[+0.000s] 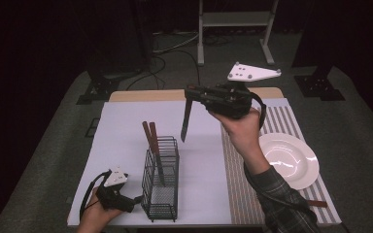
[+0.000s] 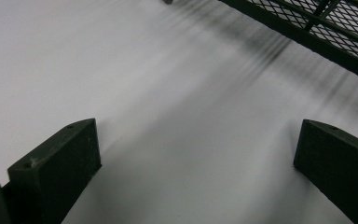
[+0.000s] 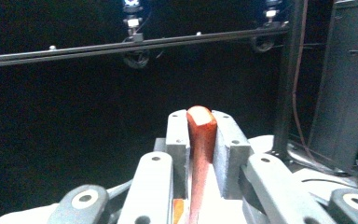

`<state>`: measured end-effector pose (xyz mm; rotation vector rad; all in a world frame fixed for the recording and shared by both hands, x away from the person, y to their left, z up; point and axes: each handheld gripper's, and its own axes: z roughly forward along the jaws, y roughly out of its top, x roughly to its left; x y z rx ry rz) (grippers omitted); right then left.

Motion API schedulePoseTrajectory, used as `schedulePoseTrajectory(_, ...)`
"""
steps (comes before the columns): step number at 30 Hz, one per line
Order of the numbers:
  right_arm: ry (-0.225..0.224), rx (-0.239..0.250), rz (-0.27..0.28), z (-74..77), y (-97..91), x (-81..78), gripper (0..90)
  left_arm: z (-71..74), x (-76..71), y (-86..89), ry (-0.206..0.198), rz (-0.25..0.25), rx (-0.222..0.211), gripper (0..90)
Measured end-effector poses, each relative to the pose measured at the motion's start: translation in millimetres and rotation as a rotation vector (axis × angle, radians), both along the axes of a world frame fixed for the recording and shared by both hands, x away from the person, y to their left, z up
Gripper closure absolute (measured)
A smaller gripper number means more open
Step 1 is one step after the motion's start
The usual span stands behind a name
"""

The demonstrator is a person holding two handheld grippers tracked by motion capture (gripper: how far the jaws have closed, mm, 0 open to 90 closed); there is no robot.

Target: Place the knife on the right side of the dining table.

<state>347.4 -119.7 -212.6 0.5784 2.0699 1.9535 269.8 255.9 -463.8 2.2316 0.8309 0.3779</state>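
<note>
Right gripper view reveals the knife's [image 3: 201, 140] red-brown handle clamped between pads.

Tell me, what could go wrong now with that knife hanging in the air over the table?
The right tool pinches the knife only by its wooden handle tip, blade hanging down; it might swing or slip out and drop onto the white mat. The wire caddy already holds two utensils, so the blade could catch on them or on the mesh when lowered. The left tool stands open beside the caddy, not gripping it, so a knock might tip it.
</note>
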Motion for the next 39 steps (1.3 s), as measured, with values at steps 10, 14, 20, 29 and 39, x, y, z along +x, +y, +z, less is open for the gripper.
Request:
schedulePoseTrajectory(10, -0.008, 0.000, -0.128, -1.4, -38.3, 12.1, 77.5, 0.1, 0.0, 0.0, 0.001, 0.000, 0.000, 0.0)
schedulePoseTrajectory(14, -0.009, -0.007, -0.168, -3.9, -48.4, 17.0, 77.5, 0.0, 0.0, 0.0, 0.001, 0.000, 0.000, 0.0)
schedulePoseTrajectory(20, 0.003, -0.024, -0.239, -16.9, -66.3, 30.3, 77.5, 0.0, 0.0, 0.0, -0.001, 0.000, -0.001, 0.0)
schedulePoseTrajectory(29, 0.025, -0.050, -0.341, -42.2, -87.2, 52.5, 77.5, -0.1, 0.0, -0.1, -0.002, 0.001, -0.002, 0.0)
schedulePoseTrajectory(39, 0.076, -0.057, -0.442, -71.4, -113.3, 78.0, 77.6, -0.2, 0.0, 0.0, 0.000, 0.001, -0.002, 0.0)
